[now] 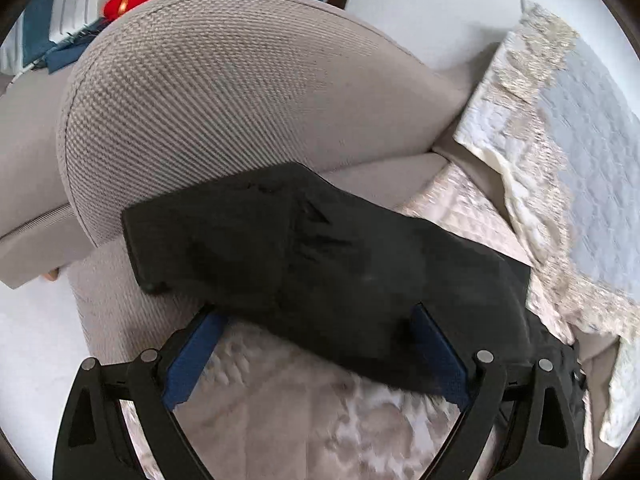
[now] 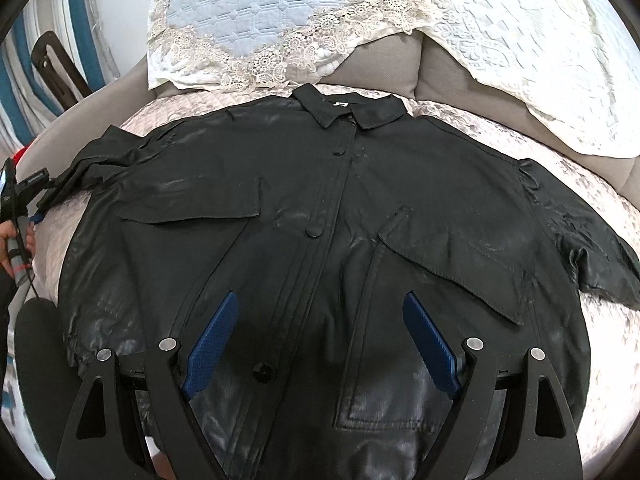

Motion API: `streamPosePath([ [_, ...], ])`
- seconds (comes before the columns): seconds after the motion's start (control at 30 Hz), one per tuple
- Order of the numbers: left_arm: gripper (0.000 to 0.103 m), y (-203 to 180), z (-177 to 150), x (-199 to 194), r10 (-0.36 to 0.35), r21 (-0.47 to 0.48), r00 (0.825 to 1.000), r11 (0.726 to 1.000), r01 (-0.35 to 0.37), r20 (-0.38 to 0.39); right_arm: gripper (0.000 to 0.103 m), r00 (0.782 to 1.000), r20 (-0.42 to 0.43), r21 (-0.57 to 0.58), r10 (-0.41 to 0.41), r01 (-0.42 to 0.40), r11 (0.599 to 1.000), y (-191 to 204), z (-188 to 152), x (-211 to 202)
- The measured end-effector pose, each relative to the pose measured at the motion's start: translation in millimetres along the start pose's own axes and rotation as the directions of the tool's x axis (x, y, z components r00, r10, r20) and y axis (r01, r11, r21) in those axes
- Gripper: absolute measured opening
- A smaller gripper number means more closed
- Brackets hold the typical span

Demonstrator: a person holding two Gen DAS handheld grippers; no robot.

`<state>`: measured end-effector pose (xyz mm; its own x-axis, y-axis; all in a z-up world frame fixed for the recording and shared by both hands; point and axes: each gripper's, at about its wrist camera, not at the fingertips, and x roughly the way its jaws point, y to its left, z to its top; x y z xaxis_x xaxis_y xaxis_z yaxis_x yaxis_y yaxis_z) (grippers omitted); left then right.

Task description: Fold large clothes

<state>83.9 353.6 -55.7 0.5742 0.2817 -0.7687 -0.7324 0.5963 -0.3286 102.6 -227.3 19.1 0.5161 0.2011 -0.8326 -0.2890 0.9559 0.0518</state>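
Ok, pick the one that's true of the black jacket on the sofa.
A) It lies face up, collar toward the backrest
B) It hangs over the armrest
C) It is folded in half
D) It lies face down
A: the black jacket lies spread open, front buttons and chest flaps showing, with its collar toward the lace-trimmed cover on the backrest.

In the right wrist view, the lower hem of the black button-front jacket point(image 2: 320, 208) runs out of the bottom edge behind the right claw point(image 2: 320, 344), and the left claw point(image 2: 24, 192) is cut off at the left border, so its spread cannot be read there. In the left wrist view, the black sleeve point(image 1: 304, 256) hides the tips of both blue pads point(image 1: 192, 356), and whether they touch it is unclear. The pale quilted cover point(image 1: 280, 420) underneath is smeared with blur.
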Motion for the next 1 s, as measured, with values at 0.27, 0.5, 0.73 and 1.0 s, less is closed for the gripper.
streamPosePath([
  [0.27, 0.016, -25.6, 10.3, 6.4, 0.094, 0.126, 0.994, 0.987, -0.1, 0.047, 0.085, 1.0, 0.023, -0.001, 0.012, -0.012, 1.0, -5.3, 5.0, -1.2],
  [0.5, 0.013, -95.1, 16.4, -63.2, -0.104, 0.286, 0.985, 0.956, 0.06, 0.141, 0.085, 0.998, 0.05, 0.005, 0.037, -0.037, 0.999, -14.8, 5.2, -4.7],
  [0.73, 0.012, -211.1, -14.6, -122.7, -0.396, 0.504, 0.912, 0.811, 0.295, 0.103, 0.085, 0.997, 0.065, 0.052, 0.036, -0.04, 0.998, -30.1, 1.1, -9.7],
  [1.0, 0.012, -315.9, -111.8, -110.0, -0.48, 0.639, 0.868, 0.629, 0.443, -0.129, 0.085, 0.998, 0.069, 0.11, 0.011, -0.019, 0.994, -55.1, -8.0, -19.2],
])
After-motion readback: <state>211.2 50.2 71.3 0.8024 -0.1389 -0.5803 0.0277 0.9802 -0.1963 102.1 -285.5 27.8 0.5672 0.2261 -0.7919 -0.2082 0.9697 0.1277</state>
